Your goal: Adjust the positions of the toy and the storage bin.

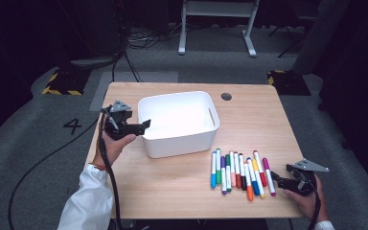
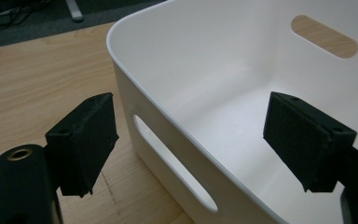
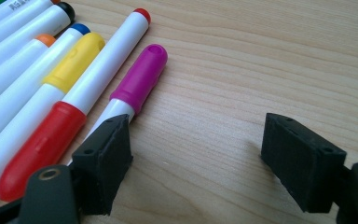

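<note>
**A:** Where is your left tool right now?

**B:** You hold it at the left wall of the white bin, its tip level with the rim. In the left gripper view its jaws stand wide apart, one outside the wall over the wooden worktop, the other over the bin's inside. The wall with its slot handle runs between them, but the pads do not press on it. Nothing is gripped.

**A:** And your right tool?

**B:** It rests low at the front right of the worktop, pointing left toward the row of markers. Its jaws are spread too, with bare wood between them. In the right gripper view the near pad sits just beside the magenta-capped marker, the last one on the right of the row; whether it touches, I cannot tell.

**A:** How do the markers lie?

**B:** Side by side, close together, in front of the bin and to its right. Next to the magenta one lies a red-capped marker, then a yellow-capped marker.

**A:** The bin?

**B:** Upright, in the middle of the worktop.
</note>
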{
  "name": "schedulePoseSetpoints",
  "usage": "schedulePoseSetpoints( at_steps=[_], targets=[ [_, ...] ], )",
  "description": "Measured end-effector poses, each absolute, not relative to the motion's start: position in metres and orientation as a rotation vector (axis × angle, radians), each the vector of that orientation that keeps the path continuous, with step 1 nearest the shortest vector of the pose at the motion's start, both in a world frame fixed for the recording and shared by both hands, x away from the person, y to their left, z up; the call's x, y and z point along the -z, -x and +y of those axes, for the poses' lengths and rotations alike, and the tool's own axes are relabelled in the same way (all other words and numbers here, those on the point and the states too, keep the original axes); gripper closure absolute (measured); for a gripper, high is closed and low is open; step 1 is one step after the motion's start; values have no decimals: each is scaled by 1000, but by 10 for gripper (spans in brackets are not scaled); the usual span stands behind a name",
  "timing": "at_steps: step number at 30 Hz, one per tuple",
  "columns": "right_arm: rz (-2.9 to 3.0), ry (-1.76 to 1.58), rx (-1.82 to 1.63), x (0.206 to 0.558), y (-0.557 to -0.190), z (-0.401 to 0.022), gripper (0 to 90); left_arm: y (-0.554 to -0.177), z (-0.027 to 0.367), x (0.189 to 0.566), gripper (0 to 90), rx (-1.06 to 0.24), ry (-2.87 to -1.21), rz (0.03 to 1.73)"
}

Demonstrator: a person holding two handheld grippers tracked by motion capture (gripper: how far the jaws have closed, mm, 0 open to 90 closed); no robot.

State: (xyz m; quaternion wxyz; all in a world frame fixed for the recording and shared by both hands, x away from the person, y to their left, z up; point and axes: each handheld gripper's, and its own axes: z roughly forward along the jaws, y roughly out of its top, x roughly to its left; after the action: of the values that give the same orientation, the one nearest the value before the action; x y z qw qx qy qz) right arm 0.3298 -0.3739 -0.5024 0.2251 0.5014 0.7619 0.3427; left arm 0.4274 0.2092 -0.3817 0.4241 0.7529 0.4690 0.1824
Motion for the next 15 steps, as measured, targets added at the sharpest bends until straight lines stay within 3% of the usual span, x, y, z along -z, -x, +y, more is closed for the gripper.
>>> schedulePoseSetpoints(
  at_steps=[3,4,6,8,11,15],
  targets=[
    [2102,-1383,-945,502,-330,-374,242,-435,207,387,203,-443,-1871,1216],
    [2102,-1382,-945,502,-330,-374,242,-439,207,391,343,-432,-1881,1230],
    [2102,-1381,-945,502,-330,-374,242,-447,206,398,430,-415,-1900,1240],
    [2102,-1381,-945,502,-330,-374,242,-449,209,398,438,-425,-1887,1223],
    [2102,-1381,-945,502,-330,-374,242,-449,214,394,556,-441,-1877,1212],
    [2102,-1383,-946,502,-330,-374,242,-449,223,393,615,-443,-1899,1216]
  ],
)
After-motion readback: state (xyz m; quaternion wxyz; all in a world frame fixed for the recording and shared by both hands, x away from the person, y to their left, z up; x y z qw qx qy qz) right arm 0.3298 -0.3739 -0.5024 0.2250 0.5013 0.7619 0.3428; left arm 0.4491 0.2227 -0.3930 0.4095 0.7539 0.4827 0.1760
